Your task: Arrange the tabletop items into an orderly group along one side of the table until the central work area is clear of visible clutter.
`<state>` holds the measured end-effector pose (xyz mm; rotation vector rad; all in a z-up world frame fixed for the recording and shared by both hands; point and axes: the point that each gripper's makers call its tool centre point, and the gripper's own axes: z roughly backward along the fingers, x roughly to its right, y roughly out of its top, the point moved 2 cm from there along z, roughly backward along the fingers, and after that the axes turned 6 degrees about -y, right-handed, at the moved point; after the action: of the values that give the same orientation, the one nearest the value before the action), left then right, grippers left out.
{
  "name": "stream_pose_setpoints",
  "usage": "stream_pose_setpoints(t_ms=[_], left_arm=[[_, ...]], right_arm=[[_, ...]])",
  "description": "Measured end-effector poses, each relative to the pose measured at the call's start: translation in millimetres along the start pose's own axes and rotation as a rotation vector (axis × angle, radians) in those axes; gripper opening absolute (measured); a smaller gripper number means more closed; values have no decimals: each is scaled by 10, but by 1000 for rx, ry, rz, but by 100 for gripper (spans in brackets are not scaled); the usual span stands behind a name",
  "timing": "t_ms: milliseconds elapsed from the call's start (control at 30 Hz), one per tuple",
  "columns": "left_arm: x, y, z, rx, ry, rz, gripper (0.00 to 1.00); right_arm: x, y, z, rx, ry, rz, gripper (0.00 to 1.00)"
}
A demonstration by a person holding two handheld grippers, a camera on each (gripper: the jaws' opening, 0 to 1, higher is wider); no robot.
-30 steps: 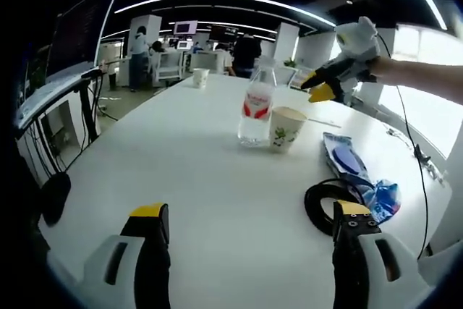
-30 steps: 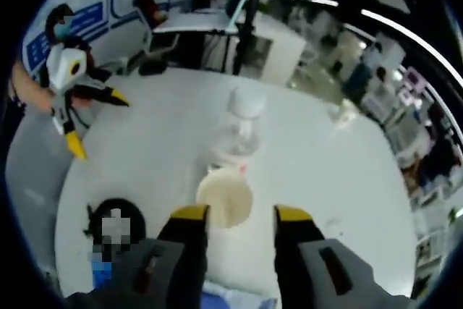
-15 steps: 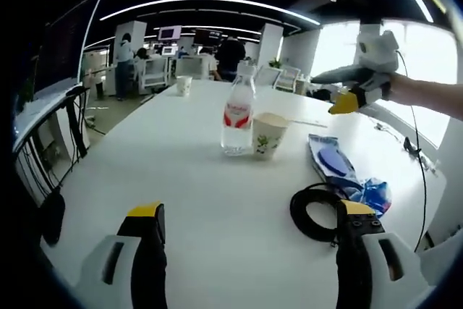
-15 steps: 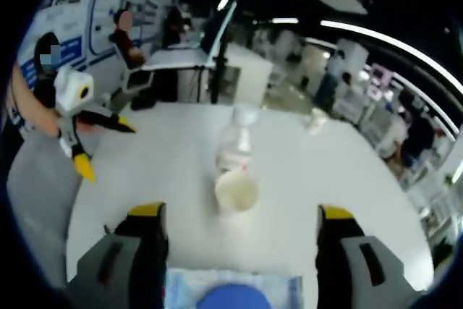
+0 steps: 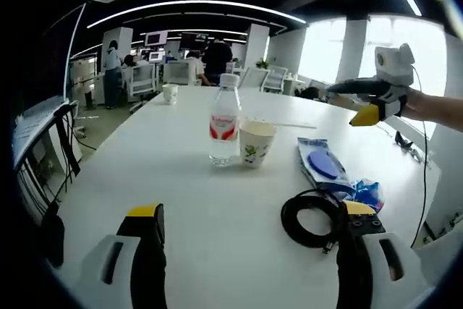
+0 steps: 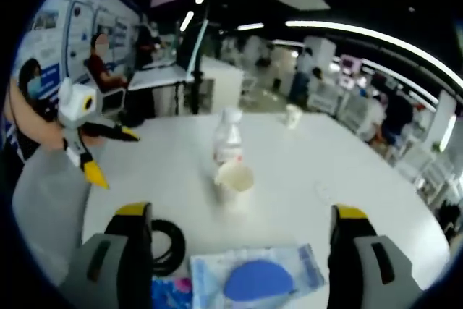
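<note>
A clear water bottle (image 5: 224, 122) with a red label stands upright mid-table, and a printed paper cup (image 5: 255, 142) sits right beside it. A blue plastic packet (image 5: 325, 167) lies to their right, with a coiled black cable (image 5: 309, 219) near my left gripper's (image 5: 249, 210) right jaw. The left gripper is open wide and holds nothing. My right gripper (image 5: 349, 103) hovers open above the table's right side. In the right gripper view, the bottle (image 6: 228, 135), cup (image 6: 234, 177), packet (image 6: 253, 280) and cable (image 6: 166, 240) lie ahead of the open right gripper (image 6: 242, 213). The left gripper (image 6: 116, 157) hangs open at the left.
The round white table (image 5: 145, 157) has bare room on its left half. A second paper cup (image 5: 169, 92) stands at the far edge, also seen as the far cup (image 6: 292, 115). Desks, monitors and people fill the office behind. A thin cord trails off the right edge.
My right gripper's jaws have spread from a narrow gap to wide open, and it has backed away from the cup, bringing the packet and cable into its view. The items have not moved.
</note>
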<state>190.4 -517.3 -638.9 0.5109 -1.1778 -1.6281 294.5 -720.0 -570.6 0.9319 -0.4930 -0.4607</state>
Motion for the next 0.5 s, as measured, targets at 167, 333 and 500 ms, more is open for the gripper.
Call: stream_pose_setpoints(t_ms=[167,333,500], left_arm=[[9,53,-16,-12,-6,-11,100],[7,160,-23,-1,-15,-27,100],[1,230,-60,1,-26,-44,100]], right_arm=[[-32,-83,141,-11,-24,-43,100],[-39,-137,258,10,-62,-106,100],[-127,-160,406,44,-113,-183,100]])
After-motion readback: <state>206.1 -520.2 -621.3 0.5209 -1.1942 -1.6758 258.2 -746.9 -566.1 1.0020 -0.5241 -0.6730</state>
